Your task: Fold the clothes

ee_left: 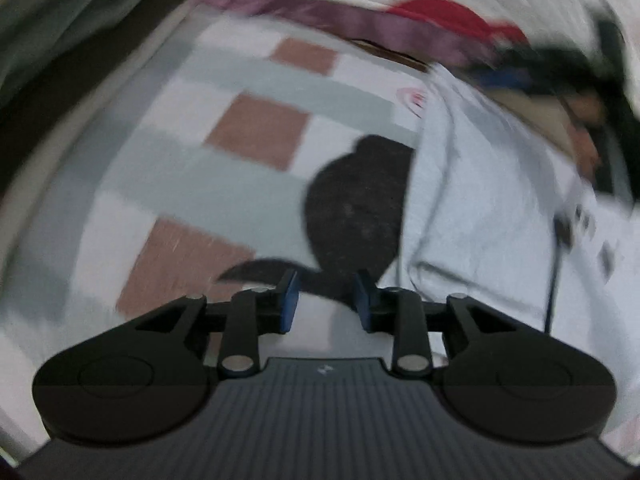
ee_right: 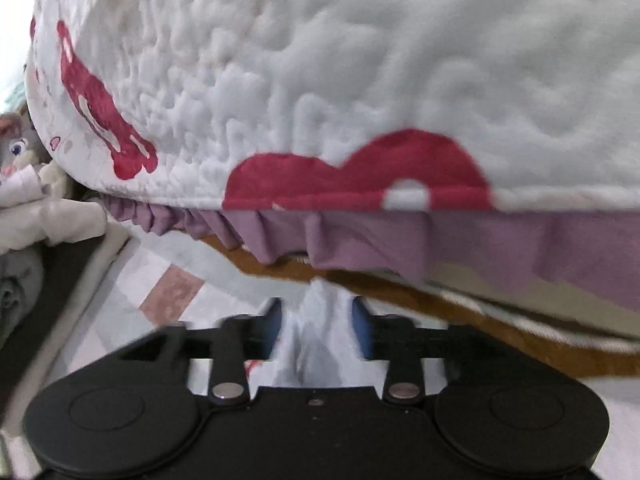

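This is a bedroom in a home. A bed fills the far side, its white quilted bedspread printed with red shapes and edged by a purple ruffled skirt above a brown wooden frame. On the floor just in front lies a checked mat of white, pale grey-green and brown squares, and at the far left a soft toy sits among heaped pale fabric.
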Demonstrator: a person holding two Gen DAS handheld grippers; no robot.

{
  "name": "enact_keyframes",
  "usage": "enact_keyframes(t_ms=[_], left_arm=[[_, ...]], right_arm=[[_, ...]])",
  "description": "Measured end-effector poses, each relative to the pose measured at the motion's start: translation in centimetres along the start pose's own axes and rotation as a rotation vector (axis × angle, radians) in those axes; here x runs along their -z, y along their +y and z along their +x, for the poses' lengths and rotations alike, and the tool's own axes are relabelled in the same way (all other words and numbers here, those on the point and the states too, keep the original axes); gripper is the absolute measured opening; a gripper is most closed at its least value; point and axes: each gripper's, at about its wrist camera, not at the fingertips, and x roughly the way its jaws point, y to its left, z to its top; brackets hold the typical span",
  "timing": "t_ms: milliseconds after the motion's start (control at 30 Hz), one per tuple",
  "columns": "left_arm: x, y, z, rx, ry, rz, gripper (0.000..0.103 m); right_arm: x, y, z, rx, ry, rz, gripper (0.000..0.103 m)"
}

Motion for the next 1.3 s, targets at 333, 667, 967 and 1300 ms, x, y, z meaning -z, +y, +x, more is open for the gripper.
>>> enact_keyframes(t_ms=[333, 667, 967, 1300], left_arm=[[-0.6, 0.3, 0.9, 0.067, 0.042, -0.031, 0.034], [0.3, -4.3, 1.6, 0.018, 0.019, 0.248, 0.002], [0.2, -1.4, 0.0, -0.063, 0.03, 0.063, 0.0], [-1.2, -11.1, -2.0, 0.146, -0.099, 0.253, 0.024]], right_arm=[[12.3, 4.4, -13.1, -0.006, -0.079, -0.224, 0.049], [26.2, 3.0, -20.6, 0.178, -0.009, -0.239, 0.05], [31.7, -4.8, -27.5, 0.259, -0.048, 0.058, 0.054], [33.7, -14.6, -36.3, 0.342, -0.293, 0.544, 0.056]])
